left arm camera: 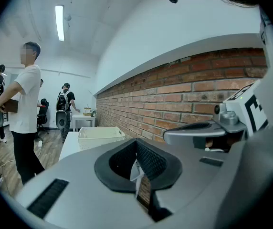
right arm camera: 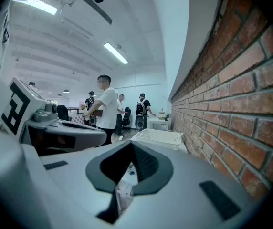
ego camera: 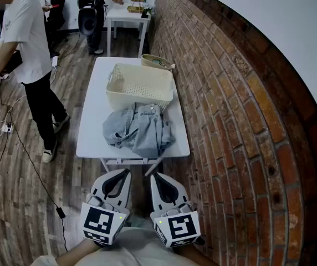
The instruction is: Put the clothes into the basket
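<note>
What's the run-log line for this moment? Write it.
phase: pre-grasp | left gripper: shut, empty | right gripper: shut, empty | both: short of table | denim clothes: heaped on table by basket | basket: empty

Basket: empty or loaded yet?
Empty: the basket shows a bare inside in the head view; the denim clothes lie crumpled on the white table, outside it.

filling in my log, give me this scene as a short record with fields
table: white, along the brick wall
basket: far end of table, looks empty
clothes: denim heap, near end, in front of basket
left hand-held gripper: shut, empty, short of table
right hand-held gripper: shut, empty, short of table
person: stands left of table
</note>
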Motion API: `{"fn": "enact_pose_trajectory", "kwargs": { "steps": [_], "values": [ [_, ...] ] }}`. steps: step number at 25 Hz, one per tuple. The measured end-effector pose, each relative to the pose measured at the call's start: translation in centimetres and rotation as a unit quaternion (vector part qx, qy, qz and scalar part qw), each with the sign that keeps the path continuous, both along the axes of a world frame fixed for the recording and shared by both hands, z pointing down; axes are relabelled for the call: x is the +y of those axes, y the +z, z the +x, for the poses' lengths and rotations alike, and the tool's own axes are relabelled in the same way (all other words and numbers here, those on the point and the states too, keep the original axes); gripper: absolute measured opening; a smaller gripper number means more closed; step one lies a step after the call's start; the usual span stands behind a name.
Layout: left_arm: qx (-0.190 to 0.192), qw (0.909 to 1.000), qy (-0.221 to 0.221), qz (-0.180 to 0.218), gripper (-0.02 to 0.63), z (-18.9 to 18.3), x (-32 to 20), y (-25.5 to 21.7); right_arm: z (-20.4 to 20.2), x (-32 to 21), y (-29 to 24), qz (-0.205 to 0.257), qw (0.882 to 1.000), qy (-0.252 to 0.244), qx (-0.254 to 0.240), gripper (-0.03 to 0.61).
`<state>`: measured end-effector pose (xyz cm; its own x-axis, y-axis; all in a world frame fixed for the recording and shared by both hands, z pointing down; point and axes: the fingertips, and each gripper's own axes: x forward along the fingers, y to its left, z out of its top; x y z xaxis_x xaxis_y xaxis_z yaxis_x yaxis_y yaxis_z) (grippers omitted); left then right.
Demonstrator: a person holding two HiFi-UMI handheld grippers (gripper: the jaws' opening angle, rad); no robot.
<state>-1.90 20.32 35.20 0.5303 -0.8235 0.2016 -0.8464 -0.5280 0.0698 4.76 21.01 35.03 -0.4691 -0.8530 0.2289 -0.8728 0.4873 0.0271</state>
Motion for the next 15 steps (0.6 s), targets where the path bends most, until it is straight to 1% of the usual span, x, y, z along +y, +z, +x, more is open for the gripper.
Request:
{"fn": "enact_pose_trajectory", "kwargs": {
  "steps": [8, 15],
  "values": [
    [-0.002, 1.0000, 0.008, 0.000, 0.008, 0.34, -0.32, 0.12, 0.06, -0.27, 0.06, 0.002, 1.000, 0.002, 0.004, 0.006],
    [0.000, 0.9999, 0.017, -0.002, 0.008, -0.53, -0.48, 0.41, -0.56, -0.28, 0.02, 0.007, 1.000, 0.013, -0.003, 0.006]
  ]
}}
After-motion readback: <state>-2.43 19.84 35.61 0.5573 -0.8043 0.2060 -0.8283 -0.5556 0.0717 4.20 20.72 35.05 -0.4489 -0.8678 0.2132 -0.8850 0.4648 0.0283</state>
